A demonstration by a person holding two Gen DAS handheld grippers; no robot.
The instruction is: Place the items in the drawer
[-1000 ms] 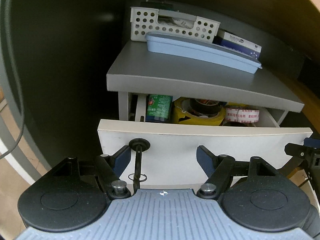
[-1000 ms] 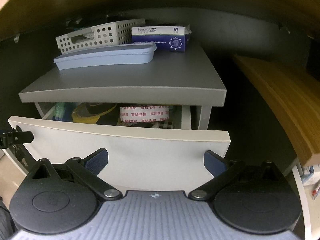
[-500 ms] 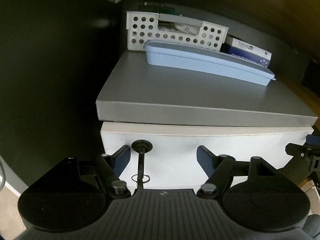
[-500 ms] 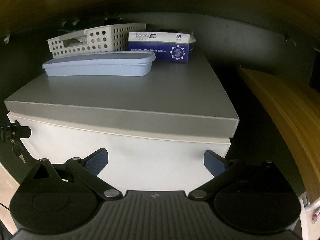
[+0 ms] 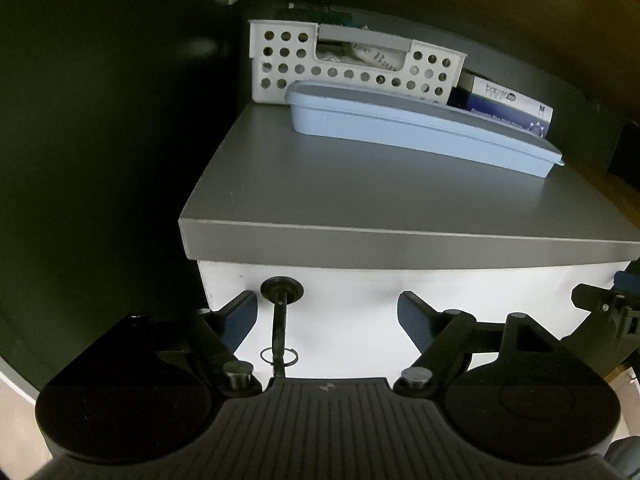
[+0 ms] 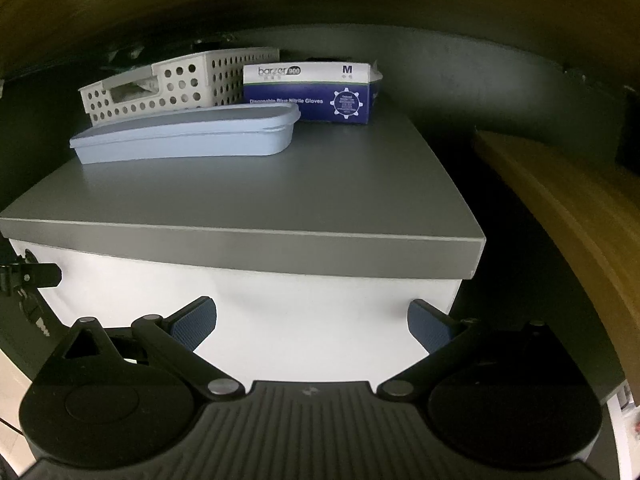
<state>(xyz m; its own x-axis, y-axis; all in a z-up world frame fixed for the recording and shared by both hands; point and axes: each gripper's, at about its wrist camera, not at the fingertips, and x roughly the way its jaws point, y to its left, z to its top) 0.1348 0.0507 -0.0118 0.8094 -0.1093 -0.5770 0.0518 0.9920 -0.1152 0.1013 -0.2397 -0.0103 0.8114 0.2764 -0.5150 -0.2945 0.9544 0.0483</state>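
The white drawer front (image 5: pixel 360 312) is flush under the grey cabinet top (image 5: pixel 380 200), so the drawer is shut and its contents are hidden. A black key (image 5: pixel 280 320) with a wire ring hangs from the lock at the drawer's left. My left gripper (image 5: pixel 328 314) is open and empty, its fingertips against the drawer front beside the key. My right gripper (image 6: pixel 312 324) is open and empty, its fingertips against the right part of the drawer front (image 6: pixel 312 312). The right gripper's tip shows at the left wrist view's right edge (image 5: pixel 600 308).
On the cabinet top stand a white perforated basket (image 5: pixel 340 68), a long light-blue lidded case (image 5: pixel 420 128) and a box of nitrile gloves (image 6: pixel 308 92). The cabinet sits under a desk in a dark recess. A wooden panel (image 6: pixel 560 200) runs along the right.
The drawer was open a second ago, showing tape rolls and a green can inside. It slid shut with both grippers following it forward. Both grippers stayed open.
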